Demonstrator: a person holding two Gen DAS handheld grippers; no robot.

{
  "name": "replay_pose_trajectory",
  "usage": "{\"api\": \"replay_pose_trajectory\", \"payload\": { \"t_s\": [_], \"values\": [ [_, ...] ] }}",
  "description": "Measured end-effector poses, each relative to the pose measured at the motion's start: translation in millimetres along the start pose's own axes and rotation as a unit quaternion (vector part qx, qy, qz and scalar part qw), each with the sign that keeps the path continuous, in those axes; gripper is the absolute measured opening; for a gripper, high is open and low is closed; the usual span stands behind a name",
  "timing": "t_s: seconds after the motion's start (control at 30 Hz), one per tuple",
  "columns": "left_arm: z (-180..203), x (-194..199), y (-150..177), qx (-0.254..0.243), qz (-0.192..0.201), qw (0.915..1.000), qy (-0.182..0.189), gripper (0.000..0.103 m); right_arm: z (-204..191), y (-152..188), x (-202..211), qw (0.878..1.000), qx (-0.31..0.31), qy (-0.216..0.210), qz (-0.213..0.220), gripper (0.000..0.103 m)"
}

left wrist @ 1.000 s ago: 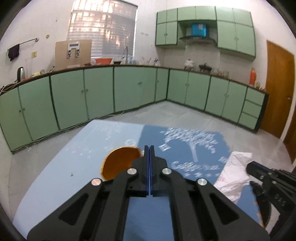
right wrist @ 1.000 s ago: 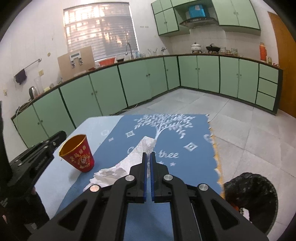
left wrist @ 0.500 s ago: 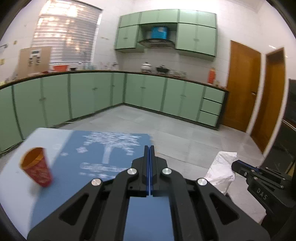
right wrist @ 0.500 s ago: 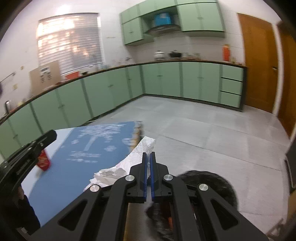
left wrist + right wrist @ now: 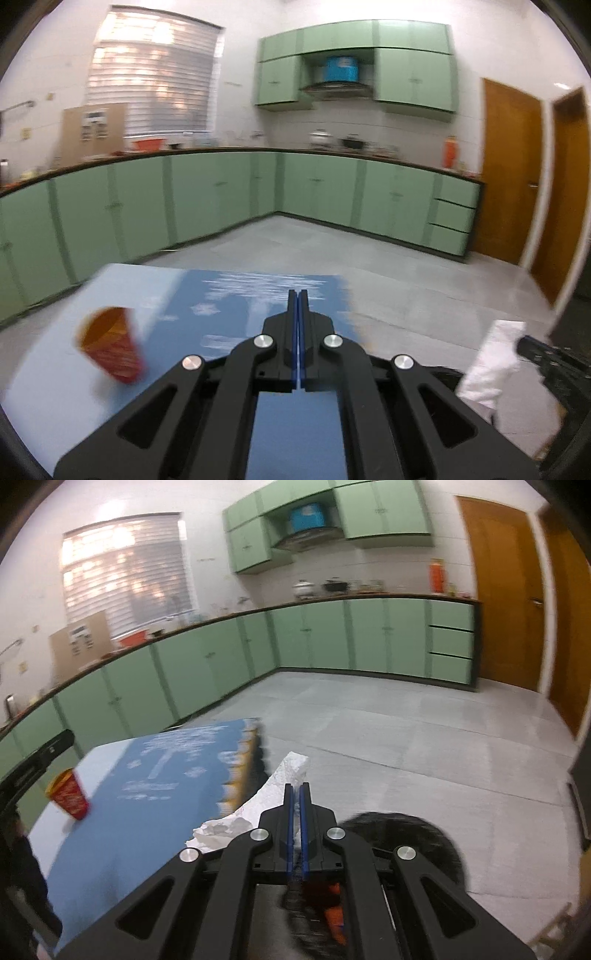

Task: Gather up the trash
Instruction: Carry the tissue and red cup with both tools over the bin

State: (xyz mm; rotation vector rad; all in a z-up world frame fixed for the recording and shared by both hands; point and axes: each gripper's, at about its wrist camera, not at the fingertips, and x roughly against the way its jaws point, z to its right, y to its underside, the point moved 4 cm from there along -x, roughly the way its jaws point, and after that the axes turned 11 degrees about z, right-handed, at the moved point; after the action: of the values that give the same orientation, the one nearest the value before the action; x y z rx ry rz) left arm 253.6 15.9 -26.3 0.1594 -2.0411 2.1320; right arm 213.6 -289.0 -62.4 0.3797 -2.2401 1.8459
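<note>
From where I steered, the blue tablecloth [image 5: 229,306] lay mostly bare ahead of the left gripper [image 5: 297,295], with only the red paper cup [image 5: 110,347] standing in the way near its left side. Off the table's right edge, the grey tiled floor [image 5: 406,731] was open. The black trash bag [image 5: 417,834] sat just below the right gripper [image 5: 295,788], its mouth unblocked.

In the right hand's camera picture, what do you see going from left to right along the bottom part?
Left gripper → red paper cup → blue tablecloth → white crumpled paper → black trash bag.
</note>
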Motion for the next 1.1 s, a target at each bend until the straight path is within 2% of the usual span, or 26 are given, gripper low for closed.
{"api": "replay_pose_trajectory", "payload": {
  "t_s": [0.1, 0.17, 0.3, 0.37, 0.43, 0.83, 1.0, 1.1],
  "values": [
    [-63.3, -2.8, -0.5, -0.002, -0.005, 0.9980, -0.063, 0.000, -47.5, 0.0, -7.6, 0.999, 0.006, -0.050, 0.001, 0.003],
    [-92.9, -5.2, -4.9, -0.003, -0.010, 0.9961, -0.088, 0.001, -82.0, -3.0, -15.1, 0.996, 0.012, -0.085, 0.001, 0.003],
    [-133.9, -17.8, -6.7, -0.006, -0.028, 0.9933, -0.112, 0.005, -137.4, -6.4, -26.1, 0.991, 0.025, -0.128, 0.002, 0.003],
    [-143.2, -23.3, -6.5, -0.008, -0.031, 0.9929, -0.115, 0.019, -150.4, -6.9, -29.5, 0.990, 0.028, -0.137, 0.000, 0.003],
    [-148.2, -29.3, -6.2, -0.009, -0.035, 0.9931, -0.111, 0.026, -163.0, -6.2, -34.8, 0.989, 0.031, -0.143, -0.005, 0.003],
    [-154.0, -55.2, 30.5, -0.003, -0.082, 0.9912, -0.104, 0.025, -164.8, 15.4, -53.8, 0.989, 0.015, -0.142, -0.032, 0.003],
    [-159.9, -63.8, 52.1, 0.006, -0.111, 0.9874, -0.112, 0.025, -158.8, 22.6, -58.4, 0.989, 0.007, -0.144, -0.040, 0.003],
    [-160.8, -63.2, 58.4, -0.003, -0.111, 0.9864, -0.121, 0.024, -155.9, 25.0, -60.1, 0.989, 0.001, -0.145, -0.043, 0.003]
  ]
}}
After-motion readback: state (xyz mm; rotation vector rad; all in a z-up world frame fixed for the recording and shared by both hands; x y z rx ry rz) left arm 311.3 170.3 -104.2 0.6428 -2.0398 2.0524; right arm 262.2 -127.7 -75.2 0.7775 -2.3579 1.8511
